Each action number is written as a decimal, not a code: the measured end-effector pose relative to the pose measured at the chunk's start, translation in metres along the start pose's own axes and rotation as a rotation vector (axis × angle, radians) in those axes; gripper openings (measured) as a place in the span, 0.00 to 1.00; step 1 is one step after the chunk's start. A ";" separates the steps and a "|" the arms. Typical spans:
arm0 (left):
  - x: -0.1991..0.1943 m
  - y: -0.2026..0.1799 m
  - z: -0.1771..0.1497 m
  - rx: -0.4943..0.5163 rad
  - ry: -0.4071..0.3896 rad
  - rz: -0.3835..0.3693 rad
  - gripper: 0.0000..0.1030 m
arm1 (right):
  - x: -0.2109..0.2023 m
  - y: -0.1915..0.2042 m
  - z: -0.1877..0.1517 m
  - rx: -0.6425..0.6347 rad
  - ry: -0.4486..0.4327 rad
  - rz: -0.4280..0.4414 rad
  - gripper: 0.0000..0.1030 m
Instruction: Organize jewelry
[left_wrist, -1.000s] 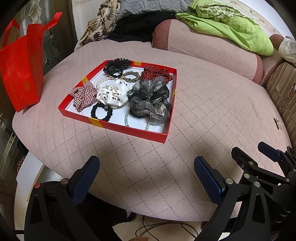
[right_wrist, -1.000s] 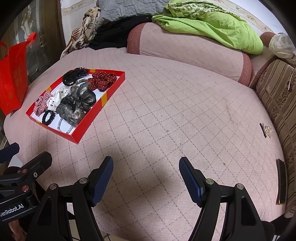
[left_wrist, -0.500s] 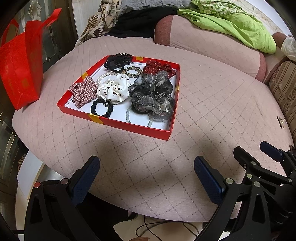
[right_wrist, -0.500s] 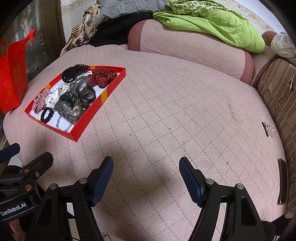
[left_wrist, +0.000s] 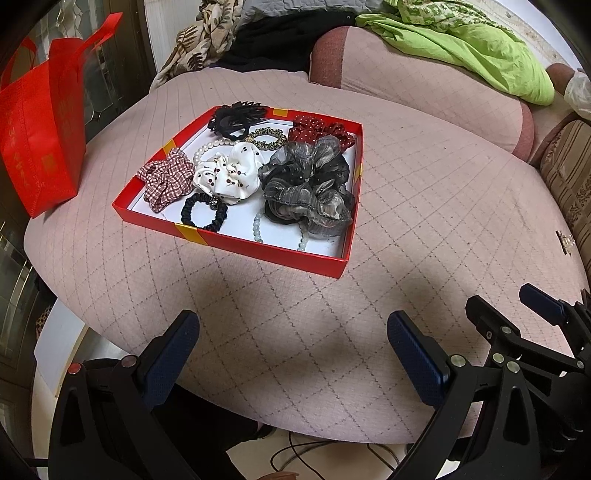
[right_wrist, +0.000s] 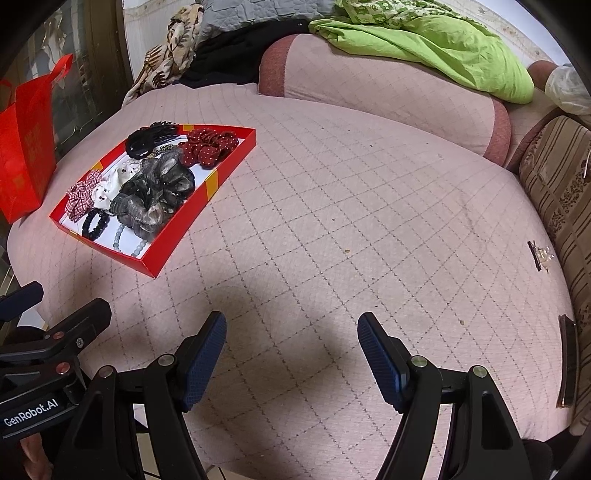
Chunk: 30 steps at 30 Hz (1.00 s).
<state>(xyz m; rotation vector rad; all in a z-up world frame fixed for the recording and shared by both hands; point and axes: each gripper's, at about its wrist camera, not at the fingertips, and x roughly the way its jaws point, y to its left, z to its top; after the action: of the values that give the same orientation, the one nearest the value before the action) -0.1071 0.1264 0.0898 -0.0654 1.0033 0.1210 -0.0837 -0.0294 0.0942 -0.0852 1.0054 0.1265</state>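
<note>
Beyond gaping empty jaws, red tray (left_wrist: 258, 249), scrunchies (left_wrist: 306, 184)

A pink quilted bed cover (right_wrist: 351, 206) with a diamond stitch pattern fills most of both views. At the upper right lies a long pink bolster (right_wrist: 388, 96) with darker red ends, and a bright green blanket (right_wrist: 436, 48) is heaped on it. Along the top edge sit a leaf-print cloth (left_wrist: 207, 37), black fabric (left_wrist: 288, 40) and a grey quilted piece (right_wrist: 258, 11). A striped brown cushion (right_wrist: 554, 192) runs down the right edge. At the upper left a red tote bag (left_wrist: 40, 122) stands against dark patterned glass. Pale floor (left_wrist: 55, 339) shows at the lower left.
</note>
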 end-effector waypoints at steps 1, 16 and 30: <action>0.000 0.000 0.000 0.000 0.000 0.000 0.98 | 0.000 0.000 0.000 0.000 0.000 0.000 0.76; 0.002 0.003 0.000 -0.006 0.000 0.003 0.98 | 0.002 0.001 -0.001 -0.006 0.000 -0.001 0.76; 0.003 0.006 0.000 -0.018 -0.002 0.007 0.98 | -0.001 0.008 -0.001 -0.022 0.000 0.001 0.76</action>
<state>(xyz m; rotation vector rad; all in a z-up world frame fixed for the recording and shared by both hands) -0.1065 0.1324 0.0876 -0.0778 1.0004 0.1365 -0.0860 -0.0216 0.0942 -0.1052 1.0040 0.1383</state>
